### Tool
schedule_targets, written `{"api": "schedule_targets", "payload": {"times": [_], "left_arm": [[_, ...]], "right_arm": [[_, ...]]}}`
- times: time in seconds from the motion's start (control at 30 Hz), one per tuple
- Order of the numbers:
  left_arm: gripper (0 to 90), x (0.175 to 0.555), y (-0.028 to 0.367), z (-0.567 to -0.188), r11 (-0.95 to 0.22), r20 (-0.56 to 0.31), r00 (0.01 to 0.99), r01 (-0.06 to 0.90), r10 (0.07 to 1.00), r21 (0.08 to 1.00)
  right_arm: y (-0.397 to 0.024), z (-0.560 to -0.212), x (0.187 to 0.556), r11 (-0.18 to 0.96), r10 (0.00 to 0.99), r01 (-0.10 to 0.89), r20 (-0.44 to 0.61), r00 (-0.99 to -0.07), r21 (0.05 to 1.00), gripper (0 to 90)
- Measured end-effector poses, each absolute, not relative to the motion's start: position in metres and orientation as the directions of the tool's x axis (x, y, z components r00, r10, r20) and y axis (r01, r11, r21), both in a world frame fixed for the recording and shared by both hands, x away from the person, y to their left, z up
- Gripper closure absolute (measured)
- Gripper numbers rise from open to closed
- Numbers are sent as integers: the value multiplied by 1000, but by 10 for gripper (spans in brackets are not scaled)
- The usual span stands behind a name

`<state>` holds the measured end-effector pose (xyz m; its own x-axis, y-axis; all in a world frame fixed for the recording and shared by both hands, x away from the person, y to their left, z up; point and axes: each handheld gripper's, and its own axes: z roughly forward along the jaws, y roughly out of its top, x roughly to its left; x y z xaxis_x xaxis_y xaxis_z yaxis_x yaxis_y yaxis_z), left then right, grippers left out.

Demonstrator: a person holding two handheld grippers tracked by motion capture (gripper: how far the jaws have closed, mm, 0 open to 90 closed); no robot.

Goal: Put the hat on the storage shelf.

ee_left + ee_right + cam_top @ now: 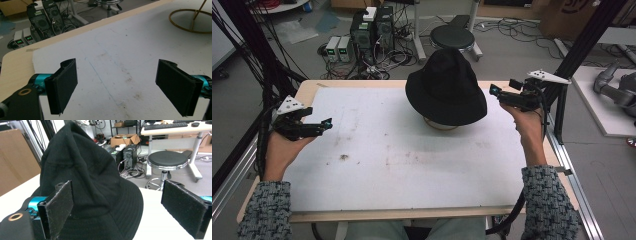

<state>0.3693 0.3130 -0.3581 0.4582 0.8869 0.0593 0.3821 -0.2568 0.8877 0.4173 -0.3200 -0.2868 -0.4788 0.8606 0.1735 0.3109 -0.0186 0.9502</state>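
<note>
A big white board (pixel 402 165) covers the wooden table (pixel 307 86), its face smudged with brownish stains and, in the left gripper view, thin blue pen lines. Around it is a workshop floor strewn with cables, with a black frame post (pixel 584 37) rising at the right.

Count time: one black hat (pixel 446 87), sitting toward the far side of the board, right of centre, perched on one gold wire stand (pixel 439 125) whose ring base (pixel 191 21) rests on the board. Two grippers, one in each hand. Beyond the table's far edge stand one round black stool (pixel 452 36), two dark computer towers (pixel 373 27) and two small pale boxes with green displays (pixel 338 48).

Left gripper (pixel 328 123) hovers over the board's left edge, well apart from the hat, jaws spread wide with bare board between them. Right gripper (pixel 493 90) sits just beside the hat's brim on its right, pointing at it; its jaws stand wide apart too, nothing pressed between the pads (pixel 186 207). In the right gripper view the hat's crown and brim lie ahead, the left pad (pixel 58 207) overlapping the brim; whether it touches, I can't tell.

Between either gripper and the hat there's open board.
</note>
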Motion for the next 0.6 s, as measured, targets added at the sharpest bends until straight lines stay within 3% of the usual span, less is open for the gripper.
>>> {"api": "schedule_targets", "payload": {"times": [0.6], "left_arm": [[180, 370, 313, -359, -264, 64, 459, 386, 886, 884]], "right_arm": [[-327, -333, 394, -62, 849, 322, 220, -481, 945, 109]]}}
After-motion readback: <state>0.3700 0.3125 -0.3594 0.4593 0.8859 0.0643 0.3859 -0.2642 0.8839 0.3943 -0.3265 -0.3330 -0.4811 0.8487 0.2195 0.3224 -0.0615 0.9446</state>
